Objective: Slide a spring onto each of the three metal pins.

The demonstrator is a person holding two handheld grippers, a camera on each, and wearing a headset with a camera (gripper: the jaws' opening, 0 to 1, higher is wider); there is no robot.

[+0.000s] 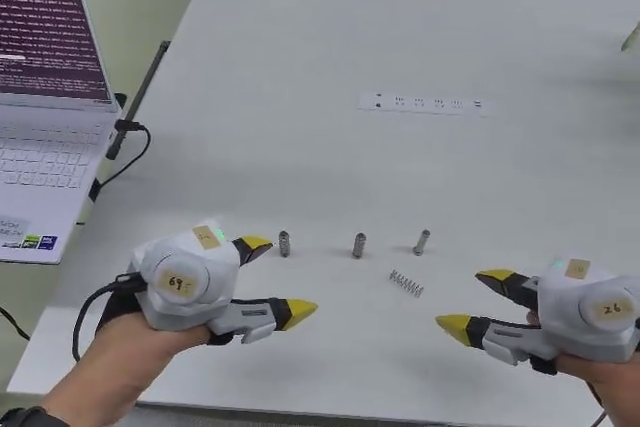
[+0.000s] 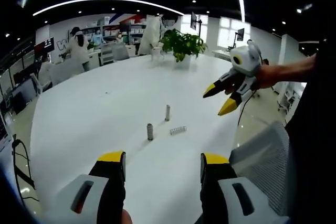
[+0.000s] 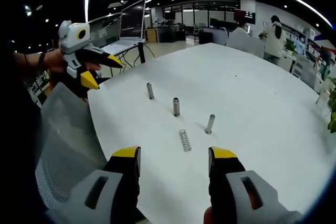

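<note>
One white, round-cornered worktable (image 1: 300,67), most of its top bare. One open silver laptop computer (image 1: 40,137), screen lit, at 9 o'clock in the head view, off the table's left edge. One white-bodied left gripper (image 1: 290,275) with yellow-tipped black jaws, at 7 o'clock, spread wide and holding nothing. One matching right gripper (image 1: 460,298) at 5 o'clock, also wide and empty. One flat white power strip (image 1: 420,103) at 12 o'clock, well apart from the work. Three short upright metal pins stand in a row near the centre. The left pin (image 1: 285,243) and the middle pin (image 1: 359,245) each appear to carry a coil already, while the right pin (image 1: 422,241) looks bare. One small loose steel coil spring (image 1: 406,283) lies flat on the table at 7 o'clock of the bare pin, near it but not touching, and closer to the right gripper. By this count one spring is left to fit. Likely hazards: the spring is slender and round, so a pinch off its axis could roll it away or squirt it from the jaws. If it is carried tilted it may miss the pin's tip. A wide jaw coming in low could knock the bare pin, or the middle pin beside it, should they stand loose — the pictures do not show whether they are fixed.
</note>
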